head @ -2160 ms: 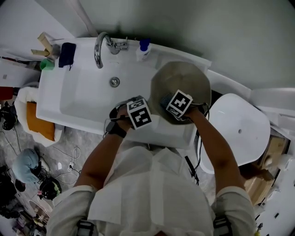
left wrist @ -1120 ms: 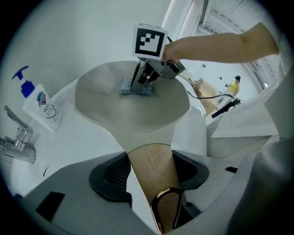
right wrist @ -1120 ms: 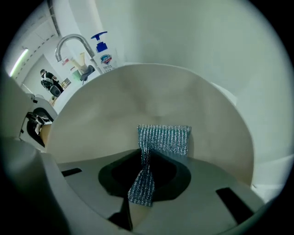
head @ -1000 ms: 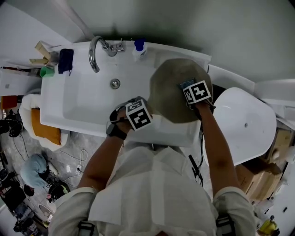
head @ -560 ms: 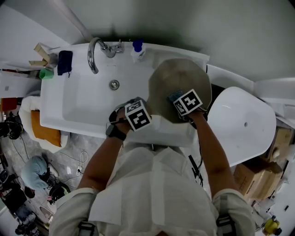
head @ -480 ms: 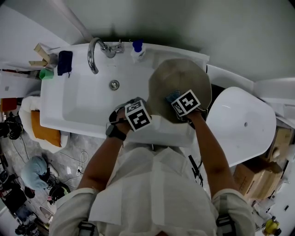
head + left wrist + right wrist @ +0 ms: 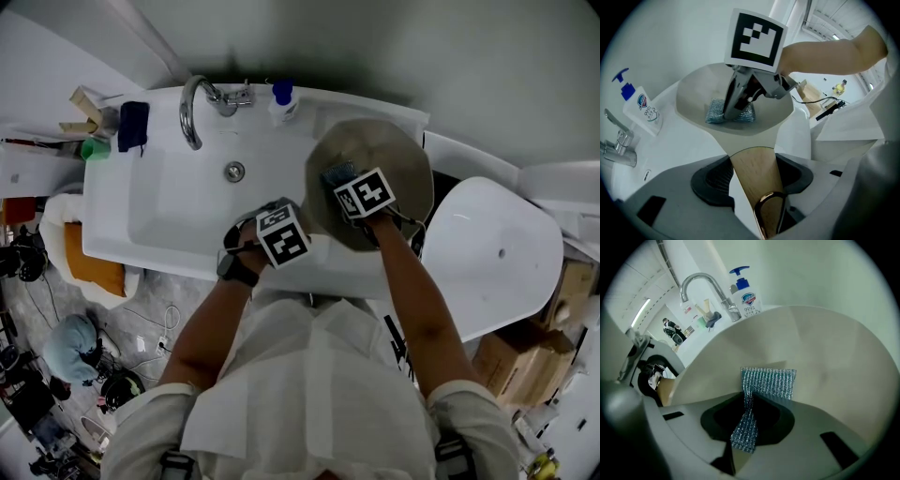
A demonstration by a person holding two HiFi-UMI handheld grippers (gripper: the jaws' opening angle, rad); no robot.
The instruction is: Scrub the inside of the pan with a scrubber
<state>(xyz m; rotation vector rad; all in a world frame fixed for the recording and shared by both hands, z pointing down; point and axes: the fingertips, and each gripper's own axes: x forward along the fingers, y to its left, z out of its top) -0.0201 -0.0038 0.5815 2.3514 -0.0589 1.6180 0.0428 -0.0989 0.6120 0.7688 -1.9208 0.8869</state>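
Pan (image 7: 398, 155) sat on the white ledge just right of the sink (image 7: 159, 220) basin. Faucet (image 7: 193, 108) and soap bottle (image 7: 279, 99) were at the far edge.

Left hand-held gripper (image 7: 757, 187) was clamped on the pan's wooden handle (image 7: 751, 159). Jaws stood fairly wide, w/ the handle filling the gap and pads bearing on both sides.

Right hand-held gripper (image 7: 747, 425) was nearly pressed together, pinching a fold of the silvery-blue scrubber (image 7: 768, 383). The free part of the scrubber lay fanned flat on the pan's inner surface. Head view put the scrubber left of ctr in the pan, toward the sink side, w/ the right hand-held gripper steeply nose-down over it.

Judgement: scrub stroke in hand, prob. mid-task. No soil or suds visible, so coverage so far couldn't be told.

Doing it well:
- Press down enough that the free flap drags flat, not just the pinched fold. Only a narrow strip is gripped, so a hard sideways pull could poss. tug it out.
- Work overlapping passes across the floor, then up the sloped wall, esp. the far and right sides away from the scrubber's spot.
- Brace the handle firmly so the pan doesn't spin or slide off the ledge toward the basin.
- Mind the jaw tips: scrubber on the pan surface, not plastic.
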